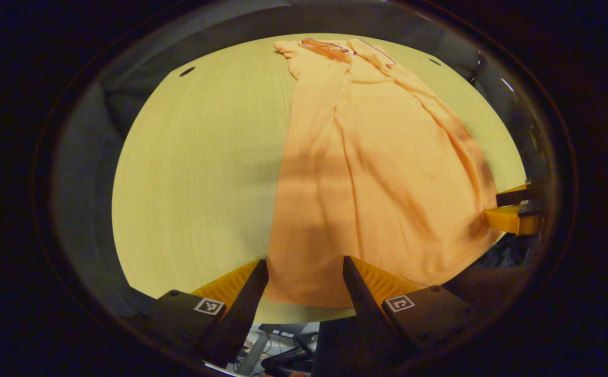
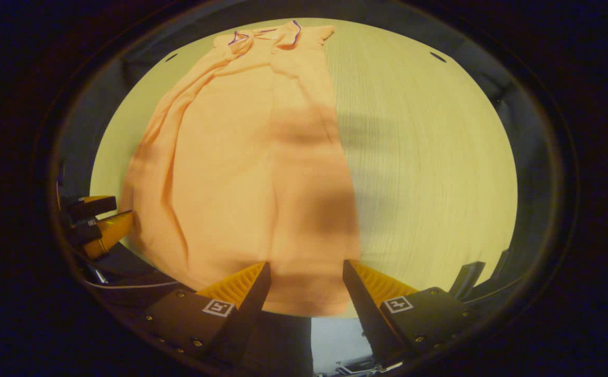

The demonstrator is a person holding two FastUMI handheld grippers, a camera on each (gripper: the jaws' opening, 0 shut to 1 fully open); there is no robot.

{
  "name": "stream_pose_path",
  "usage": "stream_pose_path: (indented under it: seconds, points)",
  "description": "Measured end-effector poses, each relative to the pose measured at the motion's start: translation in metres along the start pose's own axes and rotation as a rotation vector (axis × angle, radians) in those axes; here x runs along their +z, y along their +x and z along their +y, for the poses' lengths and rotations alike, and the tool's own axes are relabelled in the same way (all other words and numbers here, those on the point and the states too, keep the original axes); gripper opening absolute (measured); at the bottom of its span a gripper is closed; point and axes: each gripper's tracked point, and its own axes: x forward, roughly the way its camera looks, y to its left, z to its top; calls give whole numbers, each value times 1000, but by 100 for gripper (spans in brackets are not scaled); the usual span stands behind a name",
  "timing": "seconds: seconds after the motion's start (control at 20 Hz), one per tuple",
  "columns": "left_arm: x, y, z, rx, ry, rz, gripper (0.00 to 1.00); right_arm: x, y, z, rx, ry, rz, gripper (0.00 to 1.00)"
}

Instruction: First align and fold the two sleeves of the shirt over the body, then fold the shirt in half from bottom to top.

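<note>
Sleeves look already folded in: in the left gripper view the shirt [image 1: 372, 173] lies as a long narrow strip on the table [image 1: 199, 173], collar [image 1: 327, 47] at 12 o'clock and hem toward 6 o'clock, with fold ridges running lengthwise over the body. The left gripper [image 1: 305, 280] hovers at 6 o'clock with its jaws spread wide, the hem's left corner lying between them, nothing pinched. At 3 o'clock the other gripper's fingers sit at the hem's far corner.

Right gripper view gives the mirror picture: the shirt [image 2: 241, 173] stretches from the collar [image 2: 262, 34] at 12 o'clock down to 6 o'clock, where the right gripper [image 2: 306, 280] also stands wide open over the hem's right corner, holding nothing. The left gripper appears at 9 o'clock.

By my judgement, the sleeve step is done; the bottom-to-top fold is not yet begun, with both corners still to be grasped.
</note>
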Motion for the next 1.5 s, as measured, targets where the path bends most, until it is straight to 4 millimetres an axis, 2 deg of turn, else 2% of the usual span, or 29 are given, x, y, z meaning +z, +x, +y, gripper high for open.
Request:
stream_pose_path:
  seconds: [0.05,0.15,0.2,0.25,0.35,0.45,0.65,0.7,0.8,0.85,0.9,0.95,1.0,1.05,1.1,1.15,1.2,1.25,1.4,1.5]
  points:
    - [-4,0,-2,-4,-11,15,96,-2,3,1,-5,-6,12,88]
    - [0,-1,-3,-11,-18,14,95,0,3,1,-16,-23,12,88]
    - [1,0,-3,-14,-22,15,97,-1,4,0,-25,-33,16,82]
    - [0,1,-3,-21,-31,22,94,-2,5,0,-36,-45,24,89]
    - [2,2,-3,-37,-62,40,95,-2,5,0,-51,-67,44,93]
    - [2,4,-4,-37,-70,56,97,0,4,0,-49,-46,61,93]
    - [1,4,-4,-34,-85,103,94,1,6,2,-55,-45,82,94]
    - [3,5,-4,-35,-86,115,95,1,6,2,-57,-46,85,95]
    - [4,3,-9,-41,-88,118,87,3,6,4,-54,-34,92,92]
    - [8,5,-12,-44,-77,117,72,3,6,5,-54,-23,97,76]
    - [10,4,-15,-48,-71,115,65,6,6,6,-57,-13,98,65]
    - [13,5,-16,-48,-80,100,49,6,6,8,-58,-13,103,43]
    - [14,6,-17,-45,-95,99,35,8,6,9,-60,-17,101,34]
    - [16,6,-17,-45,-94,101,15,9,7,9,-69,-14,93,21]
    - [13,4,-17,-46,-102,105,16,9,6,9,-71,-25,102,10]
    - [14,4,-18,-44,-111,78,10,8,6,9,-73,-31,107,7]
    - [13,1,-18,-47,-106,91,9,7,0,11,-77,-15,80,7]
    - [15,5,-18,-49,-102,77,6,8,6,9,-72,-21,101,0]
    - [17,5,-19,-46,-99,53,6,9,4,10,-58,1,99,0]
    - [21,-3,-15,-38,-92,41,6,12,-1,10,-48,30,90,0]
